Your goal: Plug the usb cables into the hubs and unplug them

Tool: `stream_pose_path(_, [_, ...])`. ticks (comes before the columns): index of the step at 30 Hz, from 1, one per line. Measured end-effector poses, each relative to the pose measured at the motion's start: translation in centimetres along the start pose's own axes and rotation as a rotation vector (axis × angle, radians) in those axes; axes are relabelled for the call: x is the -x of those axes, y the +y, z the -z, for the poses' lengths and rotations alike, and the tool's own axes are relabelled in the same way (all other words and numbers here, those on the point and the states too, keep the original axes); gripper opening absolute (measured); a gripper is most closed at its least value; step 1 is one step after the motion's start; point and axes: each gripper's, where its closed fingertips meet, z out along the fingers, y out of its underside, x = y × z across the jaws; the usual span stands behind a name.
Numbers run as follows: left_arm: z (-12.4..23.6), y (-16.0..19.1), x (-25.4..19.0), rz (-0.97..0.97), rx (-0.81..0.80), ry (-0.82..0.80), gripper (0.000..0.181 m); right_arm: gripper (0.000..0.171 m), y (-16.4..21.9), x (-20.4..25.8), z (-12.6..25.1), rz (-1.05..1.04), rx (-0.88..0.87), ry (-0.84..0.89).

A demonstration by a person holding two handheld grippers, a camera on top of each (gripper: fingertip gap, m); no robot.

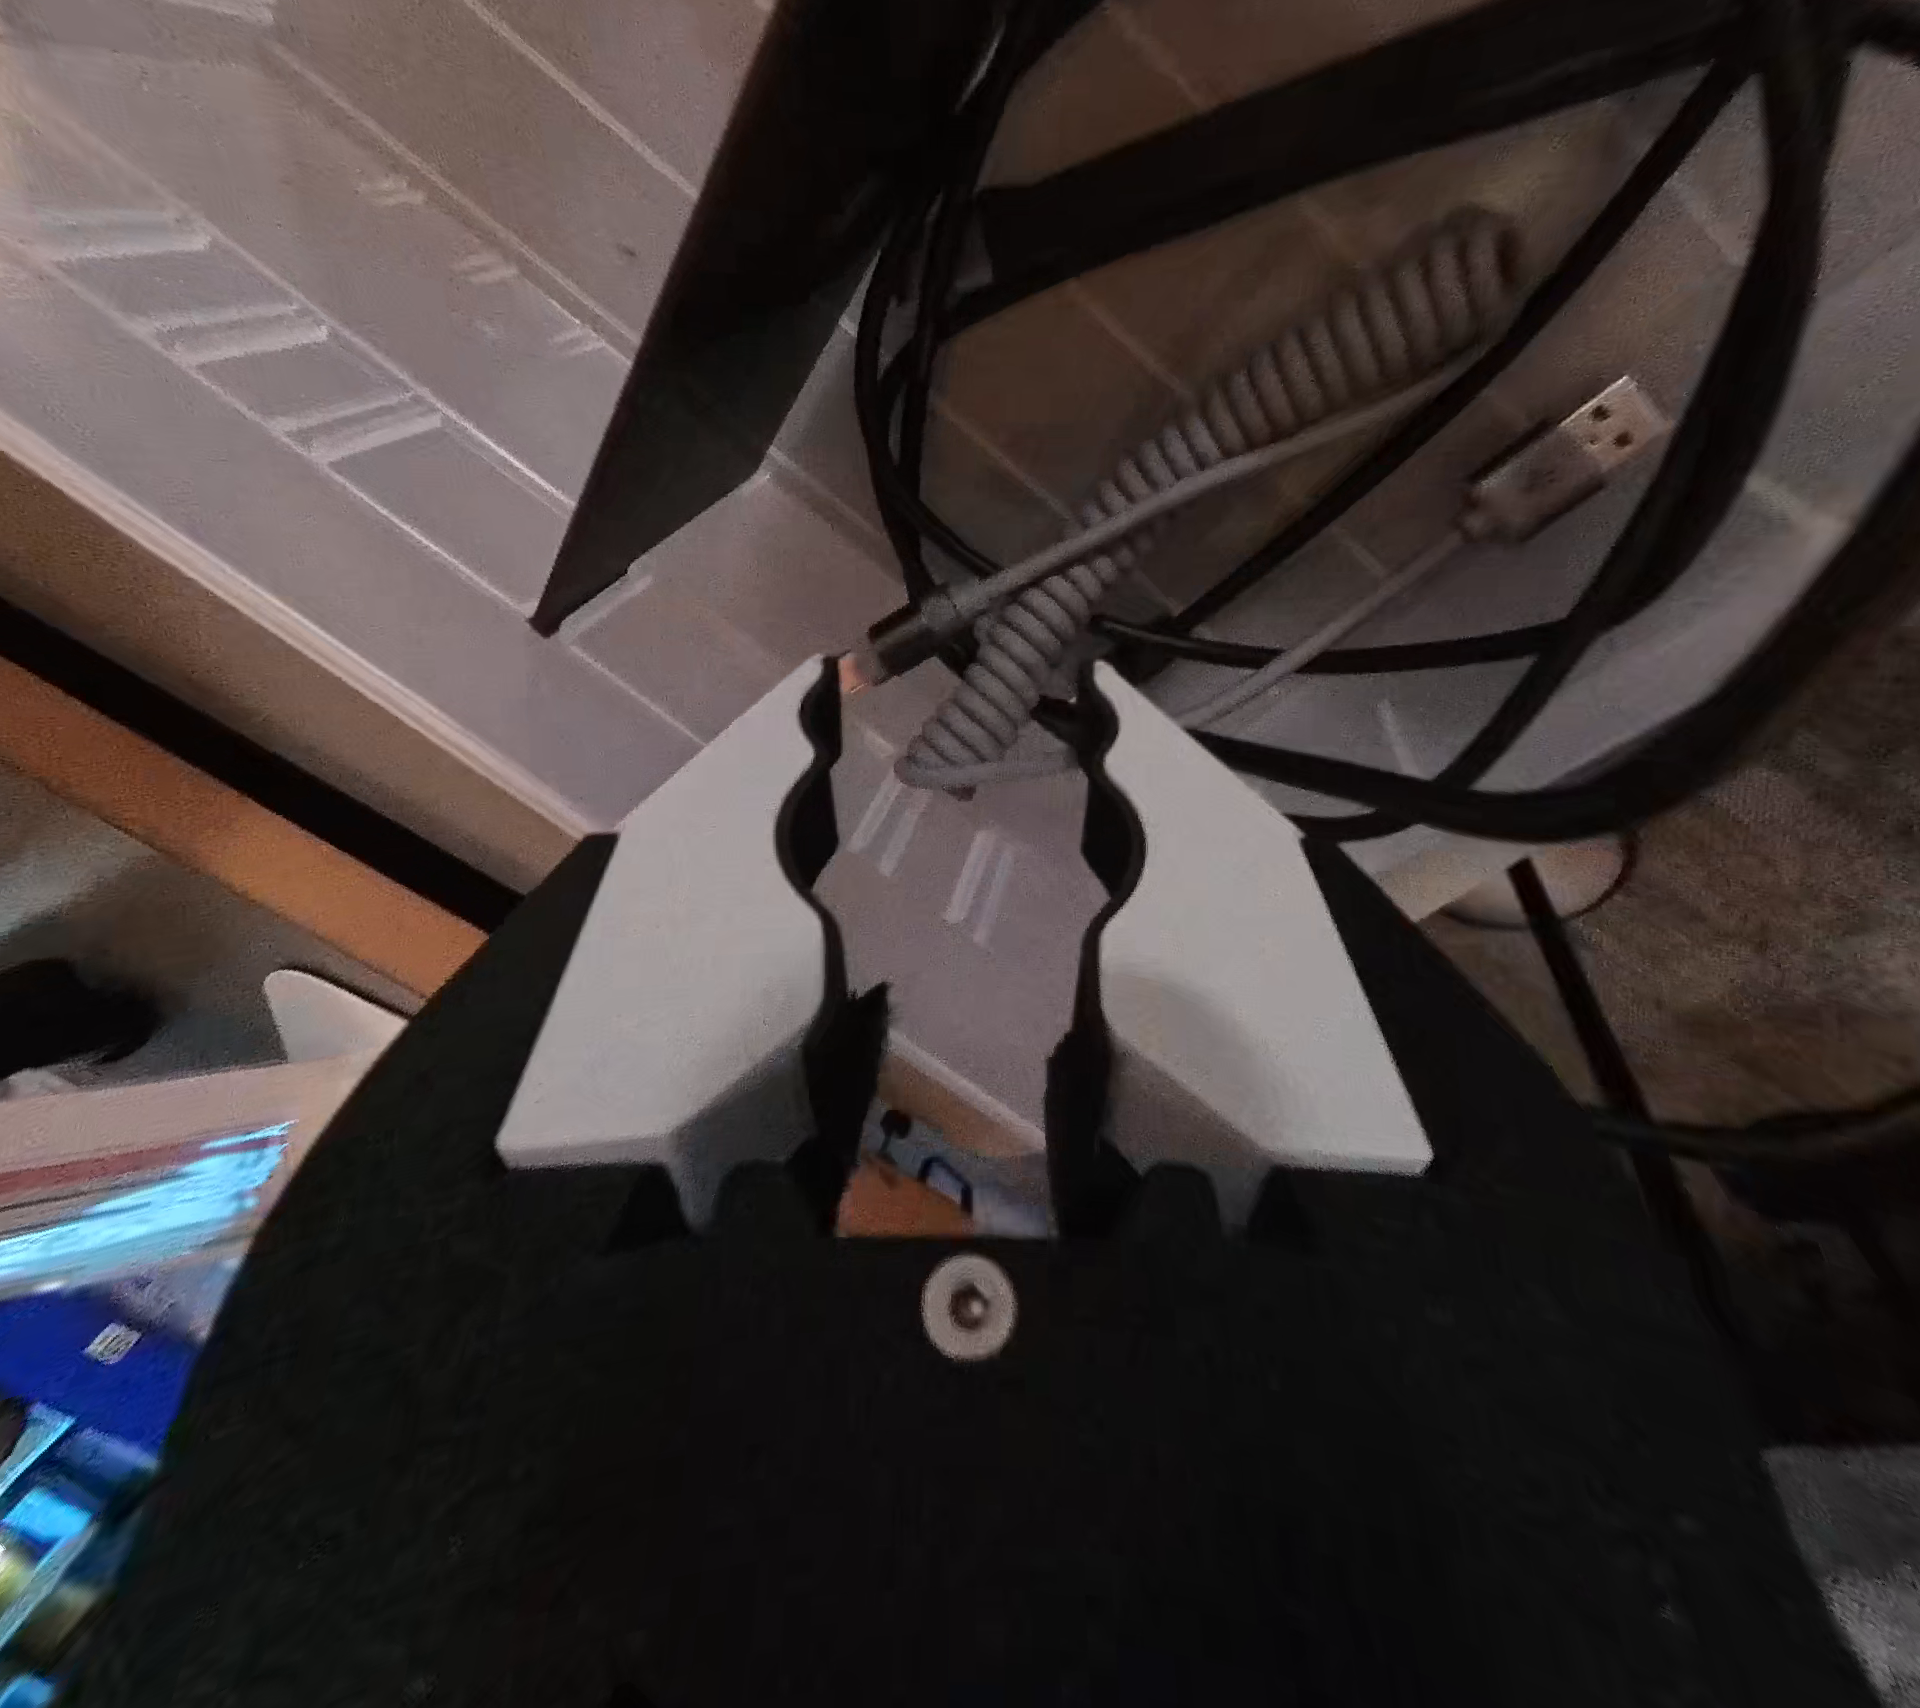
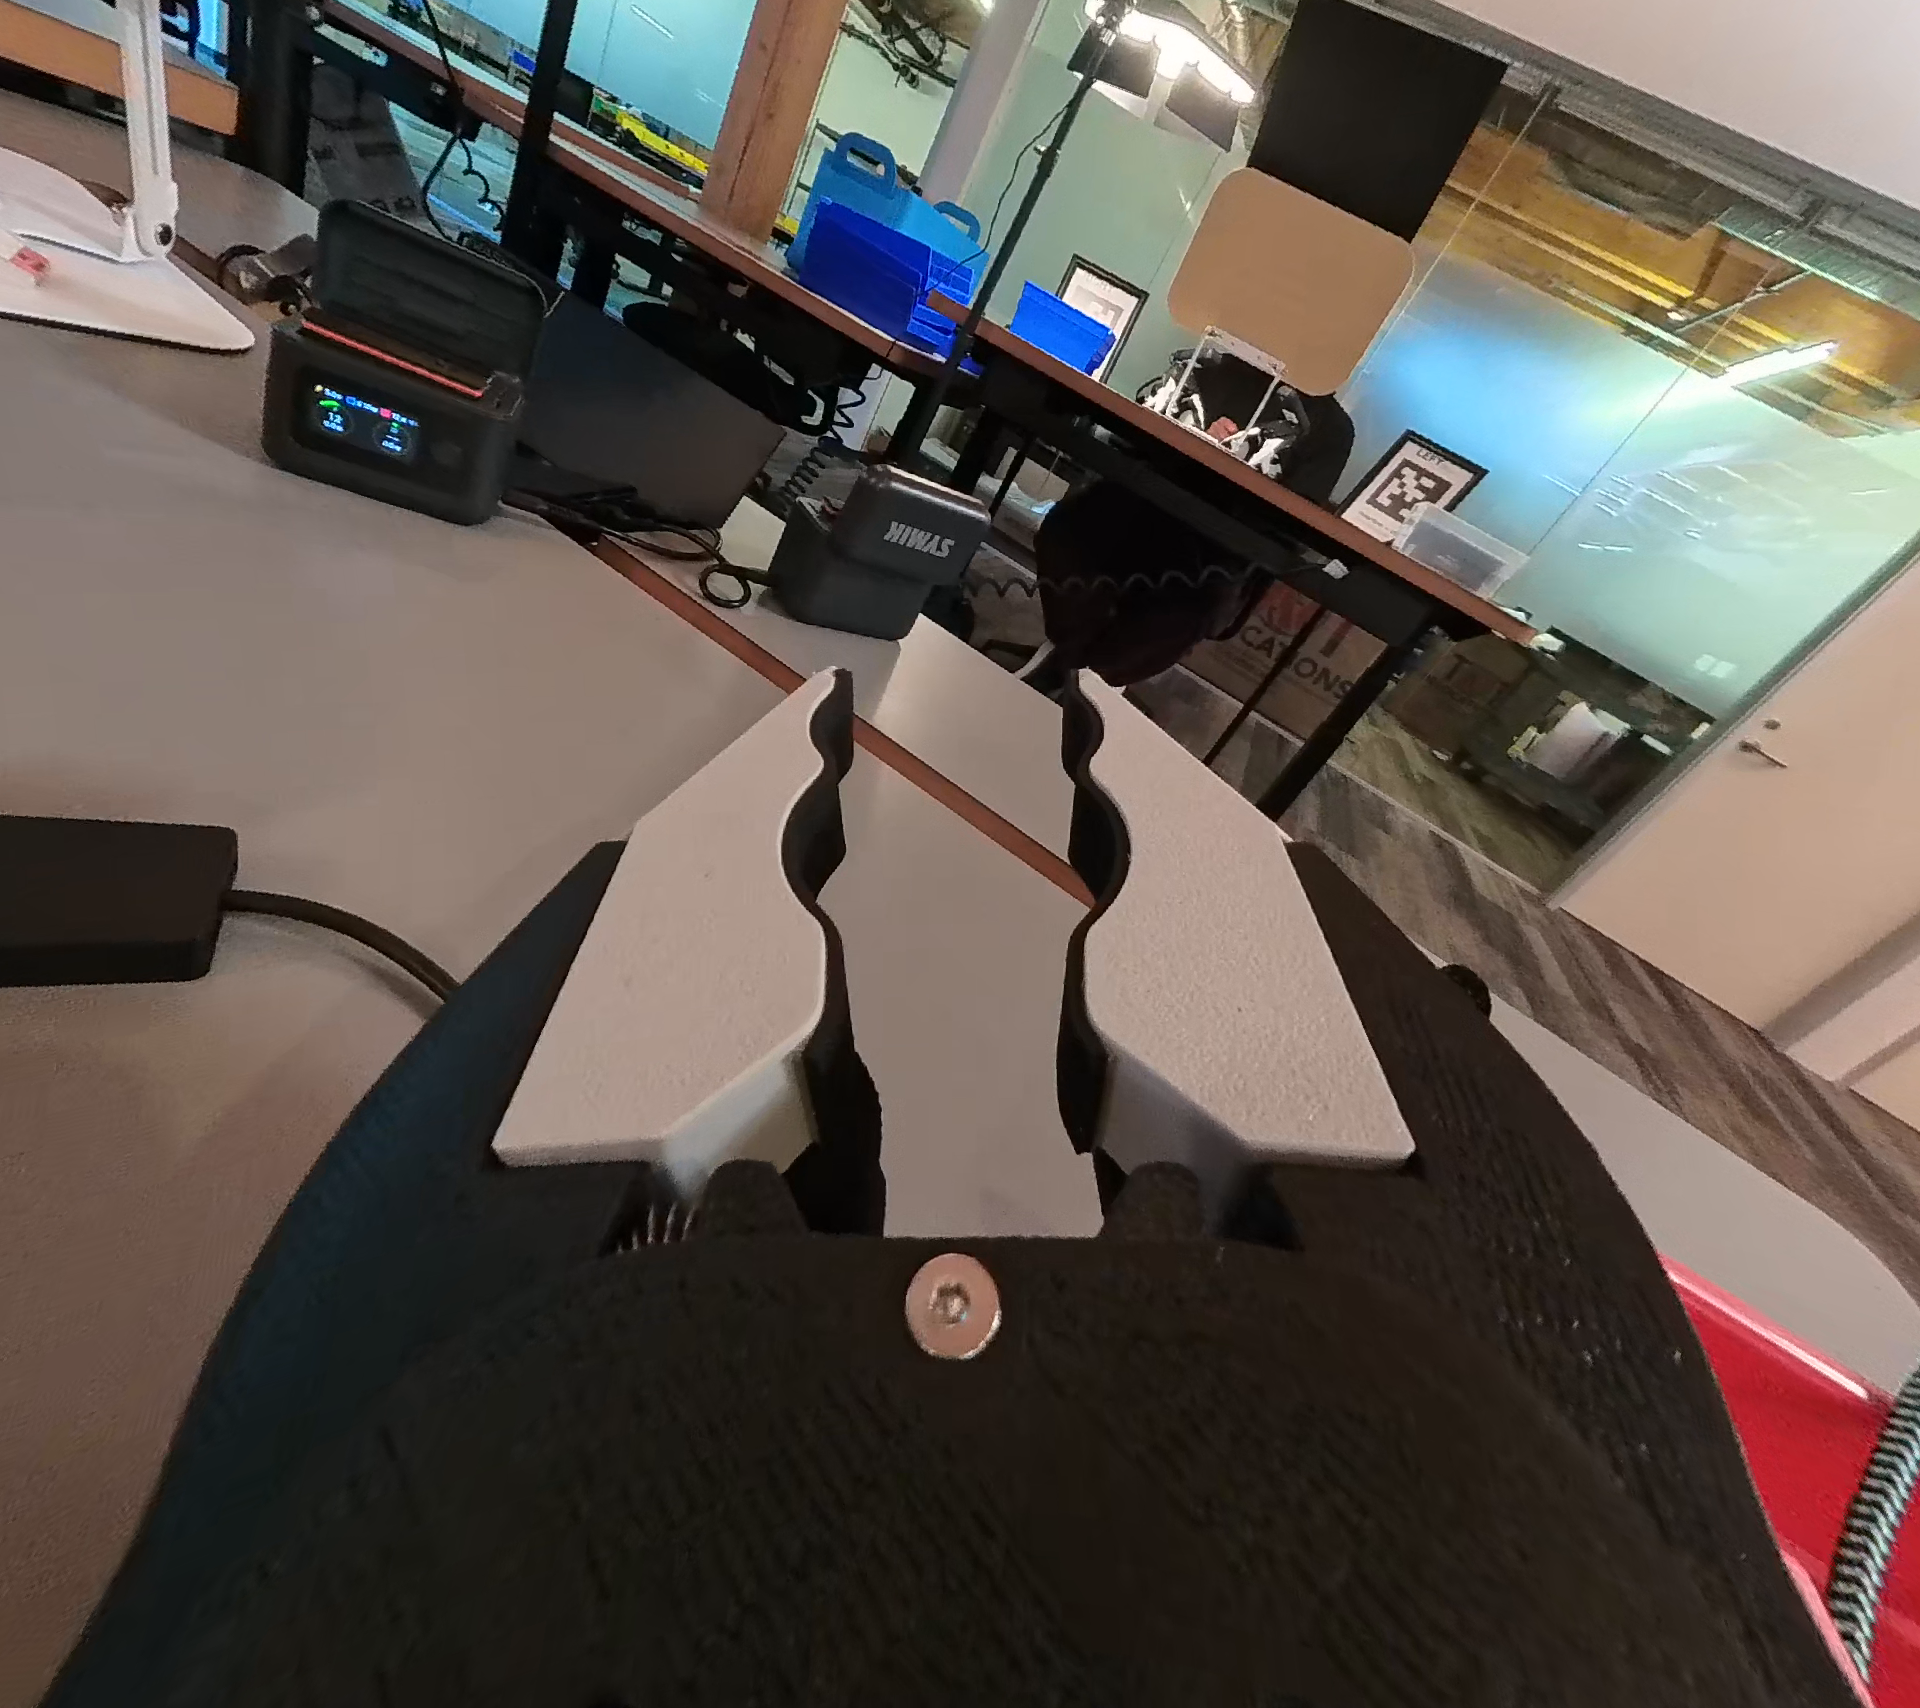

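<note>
While my left gripper (image 1: 961,671) hangs spread over the grey coiled usb cable (image 1: 1226,463) in a clear bin (image 1: 416,204), my right gripper (image 2: 956,692) gapes empty above the grey table (image 2: 260,671), black hub (image 2: 104,905) near left, glass-walled room beyond.

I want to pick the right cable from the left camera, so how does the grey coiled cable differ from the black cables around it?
The grey coiled cable is pale and wound in a tight spiral; the black cables are dark, smooth and uncoiled. The grey one runs in a nearly straight line toward the left gripper, while the black ones sweep in wide loops around it. Both lie in the same tangle, over the clear plastic bin.
</note>
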Motion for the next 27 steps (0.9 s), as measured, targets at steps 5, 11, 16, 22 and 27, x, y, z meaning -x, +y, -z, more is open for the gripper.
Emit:
stream_pose_path(5, [-0.4,-0.6,0.8,-0.069,0.054,-0.020,0.038,0.039,0.0,0.0,0.0,-0.005,0.001,0.000])
stream_pose_path(11, [-1.4,-0.8,-0.7,-0.219,0.199,0.065,0.041,0.039,0.1,0.1,-0.1,-0.005,0.002,-0.006])
stream_pose_path(16, [-1.8,-0.6,-1.7,-0.262,0.256,0.134,0.041,0.039,0.1,0.1,-0.1,-0.010,0.005,-0.010])
stream_pose_path(22, [-3.2,0.9,-1.7,-0.374,0.380,0.076,0.030,0.039,0.2,0.1,-0.2,-0.017,0.008,-0.012])
stream_pose_path(27, [-0.5,0.7,-1.5,-0.305,0.402,0.008,0.016,0.039,0.2,0.0,-0.1,-0.028,0.007,-0.011])
